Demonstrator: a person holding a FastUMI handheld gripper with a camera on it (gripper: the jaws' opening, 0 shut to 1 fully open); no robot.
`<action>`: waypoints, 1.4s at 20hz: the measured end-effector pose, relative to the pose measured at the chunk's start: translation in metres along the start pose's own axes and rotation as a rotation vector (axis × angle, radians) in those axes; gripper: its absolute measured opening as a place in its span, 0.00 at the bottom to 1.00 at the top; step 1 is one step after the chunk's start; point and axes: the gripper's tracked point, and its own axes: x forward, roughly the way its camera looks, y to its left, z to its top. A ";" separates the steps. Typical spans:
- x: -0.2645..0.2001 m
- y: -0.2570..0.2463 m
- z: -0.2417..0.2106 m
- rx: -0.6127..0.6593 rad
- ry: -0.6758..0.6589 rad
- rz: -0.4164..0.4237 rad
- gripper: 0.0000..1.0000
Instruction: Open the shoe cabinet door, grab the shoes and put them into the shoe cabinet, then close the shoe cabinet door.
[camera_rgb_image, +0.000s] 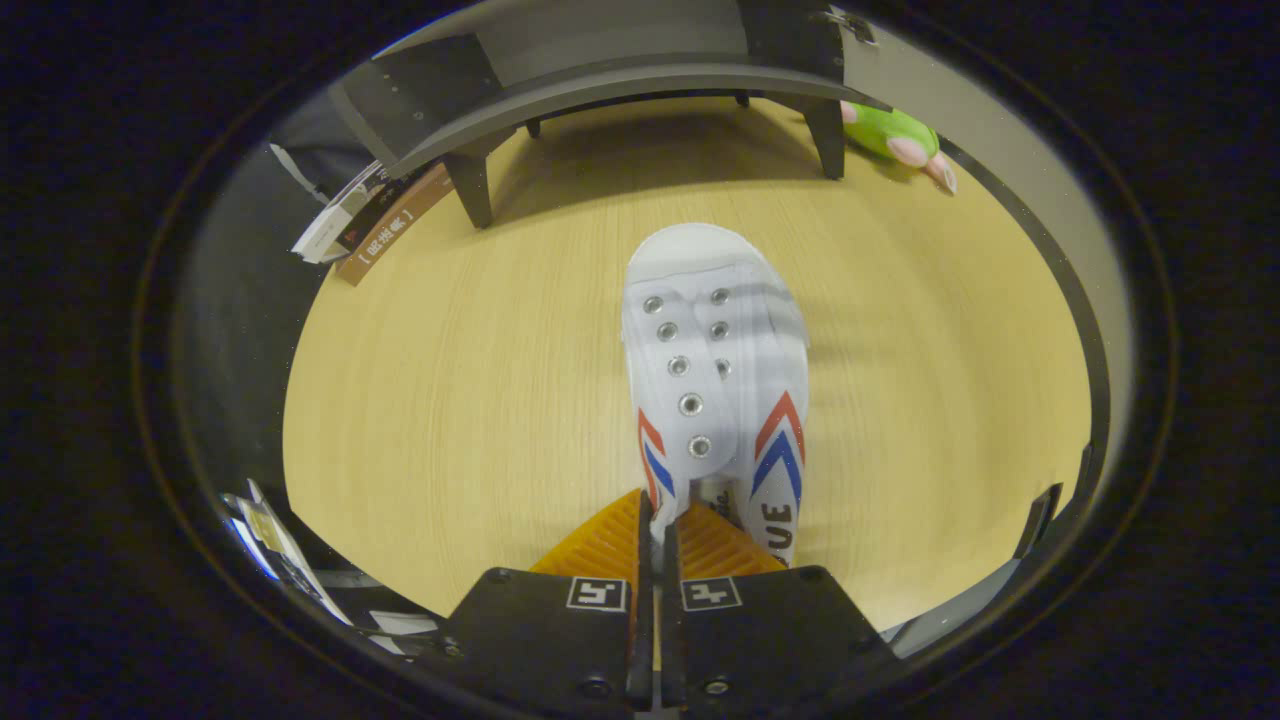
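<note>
Between my fingers (655, 520) I see the heel edge of the white shoe (715, 380); both are pressed together on it, almost no gap between them. Its toe points away from me, toward the dark shoe cabinet (600, 85), which stands on legs on the wooden tabletop (450, 400). Beside the cabinet's right leg lies a green plush toy (890, 135), and near its left leg some books (365, 220).

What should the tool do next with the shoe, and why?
Probably carry the white shoe forward toward the dark cabinet. The tool looks shut on the shoe's heel edge, and the cabinet stands beyond it across the wooden floor.
</note>
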 end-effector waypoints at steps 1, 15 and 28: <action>0.000 -0.001 0.000 -0.018 -0.010 -0.019 0.07; -0.035 -0.005 0.030 -0.240 -0.213 0.080 0.04; -0.022 -0.015 0.014 -0.158 -0.157 0.131 0.03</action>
